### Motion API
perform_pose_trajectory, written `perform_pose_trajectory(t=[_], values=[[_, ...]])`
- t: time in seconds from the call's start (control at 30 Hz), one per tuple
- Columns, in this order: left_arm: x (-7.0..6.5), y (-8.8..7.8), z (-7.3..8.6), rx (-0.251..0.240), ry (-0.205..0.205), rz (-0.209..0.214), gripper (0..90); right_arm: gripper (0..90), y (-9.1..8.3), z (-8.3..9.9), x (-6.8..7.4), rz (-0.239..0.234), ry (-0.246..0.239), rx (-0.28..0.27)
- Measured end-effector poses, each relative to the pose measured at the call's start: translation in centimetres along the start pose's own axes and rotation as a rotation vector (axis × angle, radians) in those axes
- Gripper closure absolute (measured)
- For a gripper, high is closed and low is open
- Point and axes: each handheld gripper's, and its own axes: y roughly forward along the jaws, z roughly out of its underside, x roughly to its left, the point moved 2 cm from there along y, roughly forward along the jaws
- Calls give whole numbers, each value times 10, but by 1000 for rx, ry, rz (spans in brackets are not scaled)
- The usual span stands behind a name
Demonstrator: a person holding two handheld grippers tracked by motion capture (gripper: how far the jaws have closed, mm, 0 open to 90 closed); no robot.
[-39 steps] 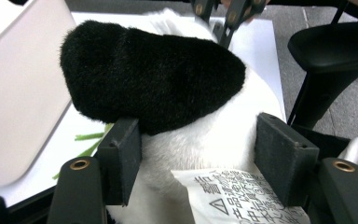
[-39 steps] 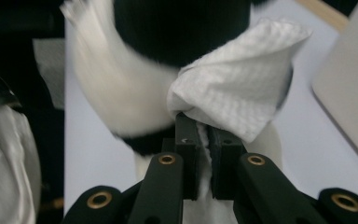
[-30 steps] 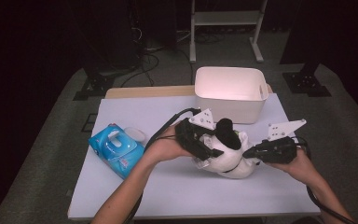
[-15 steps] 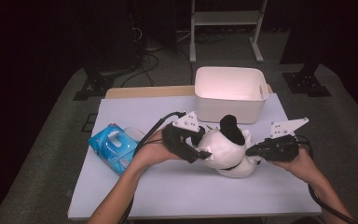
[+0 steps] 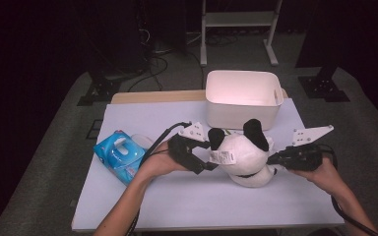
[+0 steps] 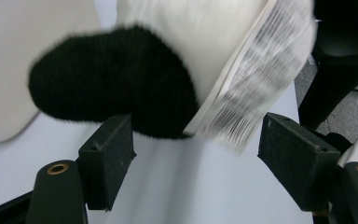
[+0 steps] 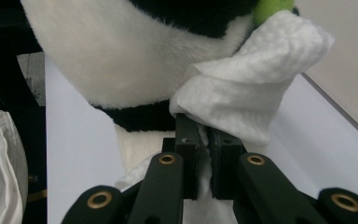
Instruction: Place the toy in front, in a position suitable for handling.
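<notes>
Both tongs are black: left tongs (image 5: pixel 207 155) and right tongs (image 5: pixel 271 158) carry grey three-cornered plates; brass-ringed screws mark the arms; black cables trail; forearms bare.

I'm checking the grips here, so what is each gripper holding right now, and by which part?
The right gripper is shut on a white wipe, pinched at its lower bunched edge, against the panda plush. The left gripper holds nothing; it stands open beside the plush's tag.

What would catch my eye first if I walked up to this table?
Most likely the black-and-white panda plush in the middle of the white table, with a paper tag on its side. The right claw is shut on a white wipe pressed against the plush, while the left claw stands open by a black ear. A white bin sits behind, and a blue pack of wipes lies at the left.
</notes>
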Motion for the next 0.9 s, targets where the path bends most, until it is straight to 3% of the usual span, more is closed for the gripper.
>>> perform_pose_trajectory(t=[0.17, 0.47, 0.67, 0.77, 0.9], values=[[3, 12, 2, 15, 0, 15, 255, 835, -2, 3, 1, -1, 1, 1], [5, 32, 1, -10, -3, 56, 258, 833, -4, 7, 1, -9, 11, -18], [1, 18, -10, -45, 31, 47, 279, 835, -4, 3, 5, -36, 9, -42], [-1, 6, -15, -83, 25, 59, 279, 835, 2, 1, 7, -69, 12, -43], [-4, 3, -11, -19, 45, 34, 258, 834, 16, 2, 9, -94, 10, -26]])
